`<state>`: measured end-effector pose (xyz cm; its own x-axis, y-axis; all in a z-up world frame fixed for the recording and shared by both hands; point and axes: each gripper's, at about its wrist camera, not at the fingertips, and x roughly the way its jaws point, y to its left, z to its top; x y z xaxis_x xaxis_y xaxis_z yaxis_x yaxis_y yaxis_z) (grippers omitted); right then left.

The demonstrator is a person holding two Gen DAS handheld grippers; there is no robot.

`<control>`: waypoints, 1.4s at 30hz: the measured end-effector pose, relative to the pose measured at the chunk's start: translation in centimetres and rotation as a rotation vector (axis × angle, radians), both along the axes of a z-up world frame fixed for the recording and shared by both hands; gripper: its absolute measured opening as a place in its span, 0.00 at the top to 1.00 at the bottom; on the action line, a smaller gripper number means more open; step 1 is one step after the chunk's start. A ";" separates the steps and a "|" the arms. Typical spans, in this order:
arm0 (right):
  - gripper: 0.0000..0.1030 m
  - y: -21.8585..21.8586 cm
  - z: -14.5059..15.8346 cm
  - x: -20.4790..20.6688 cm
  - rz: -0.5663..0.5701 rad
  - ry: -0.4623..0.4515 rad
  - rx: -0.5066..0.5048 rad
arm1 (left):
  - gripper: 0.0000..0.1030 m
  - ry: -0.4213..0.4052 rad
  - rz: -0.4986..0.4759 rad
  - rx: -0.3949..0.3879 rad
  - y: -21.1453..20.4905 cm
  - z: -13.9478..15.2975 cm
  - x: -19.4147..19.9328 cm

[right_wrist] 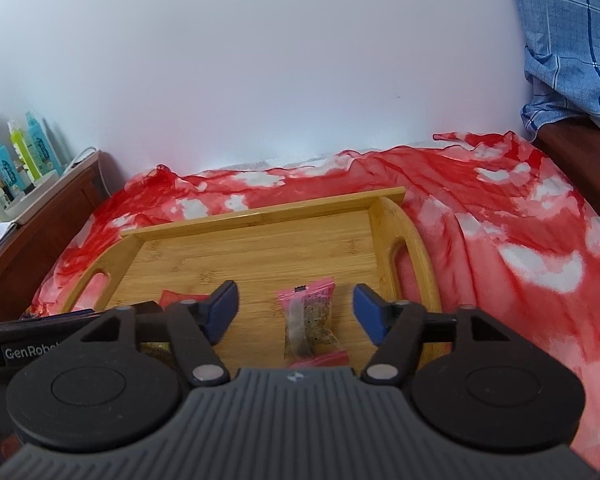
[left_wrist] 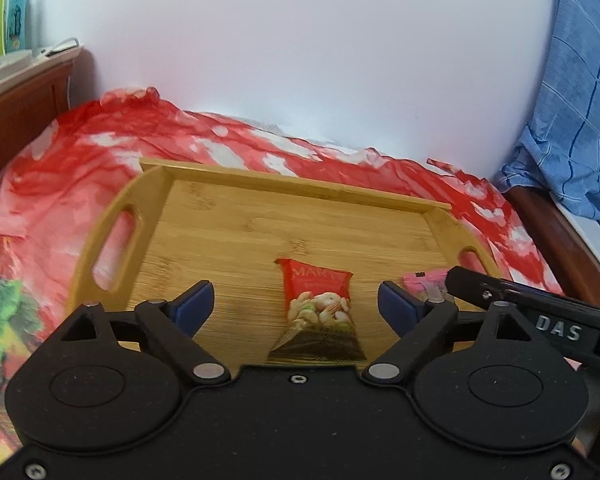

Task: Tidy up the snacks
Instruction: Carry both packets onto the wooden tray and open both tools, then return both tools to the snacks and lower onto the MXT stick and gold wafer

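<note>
On the bamboo tray [left_wrist: 228, 220], which sits on the red-and-white bedspread [left_wrist: 80, 152], your left gripper [left_wrist: 296, 300] hangs with its blue pads spread wide and the red nut packet [left_wrist: 320, 308] lying flat between them, while your right gripper [right_wrist: 294, 306] is equally wide apart around the pink-wrapped snack [right_wrist: 310, 320], clamped on nothing. Only your left view shows the nut packet whole; the right view catches just its red corner behind the left pad but shows the pink snack in full. Bare board stretches ahead of both snacks to the tray's far rim, with handle cut-outs at either end.
</note>
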<state>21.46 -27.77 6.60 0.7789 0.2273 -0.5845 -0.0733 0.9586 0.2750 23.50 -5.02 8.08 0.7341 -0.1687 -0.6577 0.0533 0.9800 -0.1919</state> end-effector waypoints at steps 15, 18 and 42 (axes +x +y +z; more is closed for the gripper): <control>0.00 -1.2 1.0 -6.9 -0.060 -0.120 -0.044 | 0.04 -0.085 -0.005 0.025 2.9 1.4 -7.0; 0.00 -0.8 0.5 -8.6 -0.067 -0.120 -0.060 | 0.04 -0.087 0.000 0.026 3.4 1.2 -8.7; 0.00 4.8 -3.8 -19.5 -0.168 -0.049 -0.191 | 0.19 -0.054 -0.045 0.044 2.3 -2.3 -19.0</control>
<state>1.94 -22.94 2.84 0.8246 -0.0190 -0.5653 0.0831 0.9927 0.0879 4.54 -2.75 5.74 0.7609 -0.1740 -0.6251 0.1062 0.9838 -0.1446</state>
